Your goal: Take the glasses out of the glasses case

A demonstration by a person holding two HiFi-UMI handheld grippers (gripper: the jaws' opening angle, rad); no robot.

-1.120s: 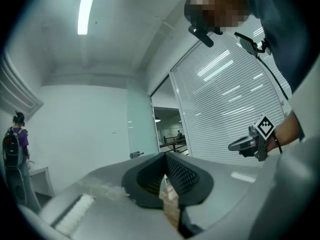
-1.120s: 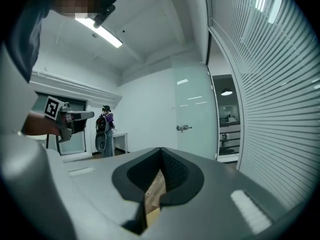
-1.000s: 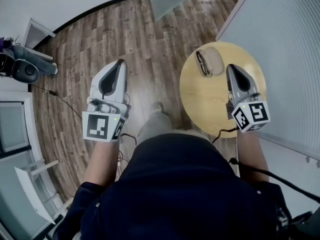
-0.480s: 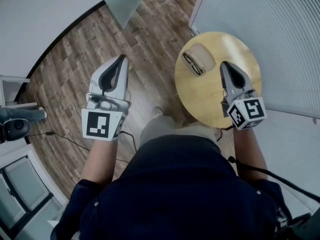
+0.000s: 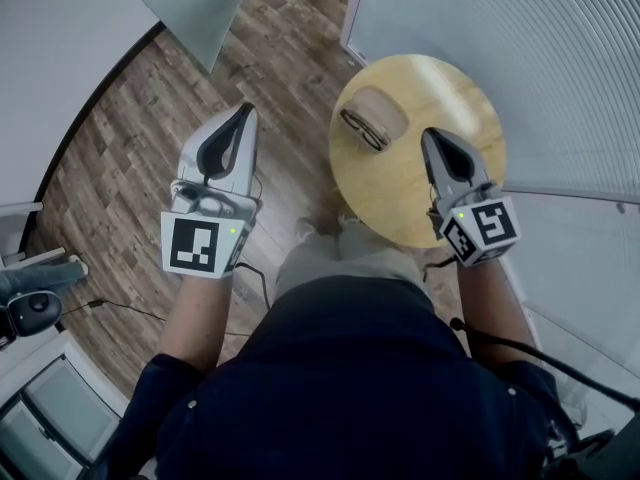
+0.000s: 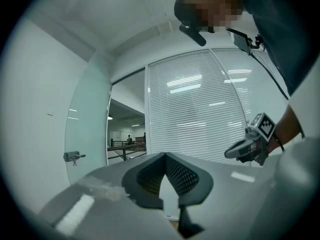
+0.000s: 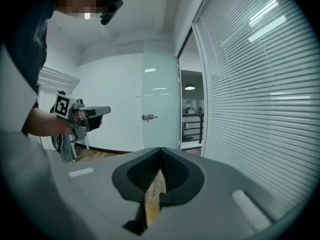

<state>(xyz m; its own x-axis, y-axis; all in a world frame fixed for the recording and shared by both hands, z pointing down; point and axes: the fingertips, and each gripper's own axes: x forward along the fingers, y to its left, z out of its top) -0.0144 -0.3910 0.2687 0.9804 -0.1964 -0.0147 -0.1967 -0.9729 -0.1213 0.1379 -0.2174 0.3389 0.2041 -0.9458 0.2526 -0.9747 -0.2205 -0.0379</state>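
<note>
A tan glasses case point(image 5: 381, 109) lies on the far left part of the round wooden table point(image 5: 450, 86). Dark glasses point(image 5: 356, 130) rest at its near left side; I cannot tell whether they sit inside it. My right gripper point(image 5: 430, 134) hovers over the table, a little right of the case, shut and holding nothing point(image 7: 160, 149). My left gripper point(image 5: 244, 111) hangs over the wooden floor, left of the table, jaws shut and bare point(image 6: 164, 155). Each gripper view shows the other gripper: the right one point(image 6: 247, 146), the left one point(image 7: 82, 116).
White slatted blinds point(image 5: 520, 28) run behind and right of the table. A frosted glass door point(image 5: 195, 8) stands at the far left. A dark chair base point(image 5: 30, 308) and a cable point(image 5: 120, 308) lie on the floor at the left.
The view has swung round: table and case slid left and up in the picture. Both grippers stayed shut; the right one now sits closer to the case.
</note>
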